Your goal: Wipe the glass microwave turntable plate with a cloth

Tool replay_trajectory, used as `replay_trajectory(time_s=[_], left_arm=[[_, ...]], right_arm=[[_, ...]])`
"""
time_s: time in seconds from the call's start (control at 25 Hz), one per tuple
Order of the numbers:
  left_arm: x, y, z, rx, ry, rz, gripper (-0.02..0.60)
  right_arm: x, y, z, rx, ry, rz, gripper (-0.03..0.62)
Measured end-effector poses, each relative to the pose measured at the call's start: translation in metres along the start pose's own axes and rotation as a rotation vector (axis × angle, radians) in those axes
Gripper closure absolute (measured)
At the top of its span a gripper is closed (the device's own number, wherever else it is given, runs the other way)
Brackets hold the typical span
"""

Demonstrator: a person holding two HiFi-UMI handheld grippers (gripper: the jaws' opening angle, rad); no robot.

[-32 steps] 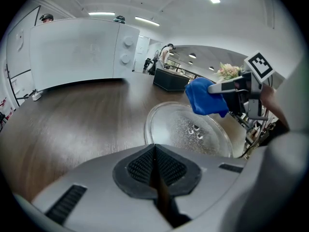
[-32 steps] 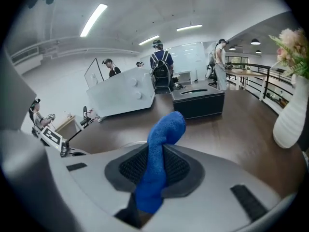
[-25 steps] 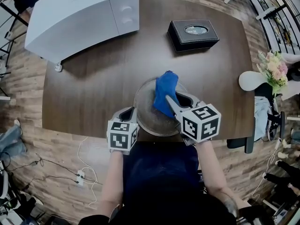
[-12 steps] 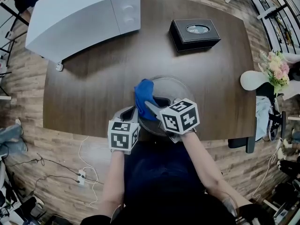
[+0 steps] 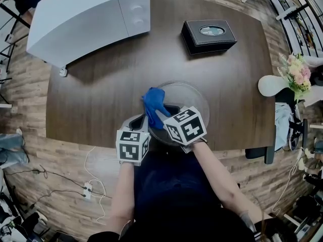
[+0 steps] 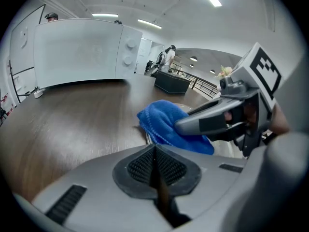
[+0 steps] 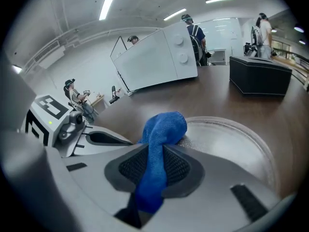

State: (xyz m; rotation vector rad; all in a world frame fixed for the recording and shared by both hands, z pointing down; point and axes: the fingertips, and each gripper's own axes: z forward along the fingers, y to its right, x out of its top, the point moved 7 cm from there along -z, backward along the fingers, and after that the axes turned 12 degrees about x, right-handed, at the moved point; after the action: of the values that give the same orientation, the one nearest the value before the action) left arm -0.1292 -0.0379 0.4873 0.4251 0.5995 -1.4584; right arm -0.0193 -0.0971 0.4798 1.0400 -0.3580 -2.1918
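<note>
Item, table: dark brown wood, rounded corners, standing on a plank floor. Item, glass turntable plate: round, clear, lying flat on the table near its front edge, directly before the person. Item, cloth: bright blue, bunched, resting on the left part of the plate, its free end heaped on the glass just inside the rim. Item, right tongs: clamped on the cloth, which runs as a blue strip between the two ribbed pads and spills out forward onto the plate; the marker cube sits over the plate's near edge in the head view. Item, left tongs: pressed together to a thin seam at the plate's near-left rim, gripping its edge, just beside the cloth and the right tongs. Item, microwave: white, door closed, two round knobs on its panel, standing at the far left of the table, well apart from the plate. Item, tissue box: black, oval opening on top, at the far right of the table. Item, flowers: pink and cream, in a white vase, off the table's right edge. Item, power strip: white, with cables, on the floor at the left.
</note>
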Motion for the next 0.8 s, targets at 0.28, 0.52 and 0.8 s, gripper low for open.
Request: replay_trajectory(time_s=[0.28,0.52,0.8], left_arm=[[0.0,0.0,0.0,-0.003,0.002,0.003,0.577],[0.0,0.001,0.0,-0.005,-0.002,0.018,0.577],[0.0,0.001,0.0,-0.006,-0.003,0.025,0.577]], right_arm=[[-0.012,0.017,-0.021,-0.038,0.019,0.064,0.523],[-0.023,0.029,-0.043,-0.081,0.031,0.101,0.522],[-0.034,0.043,-0.067,-0.129,0.044,0.131,0.522]])
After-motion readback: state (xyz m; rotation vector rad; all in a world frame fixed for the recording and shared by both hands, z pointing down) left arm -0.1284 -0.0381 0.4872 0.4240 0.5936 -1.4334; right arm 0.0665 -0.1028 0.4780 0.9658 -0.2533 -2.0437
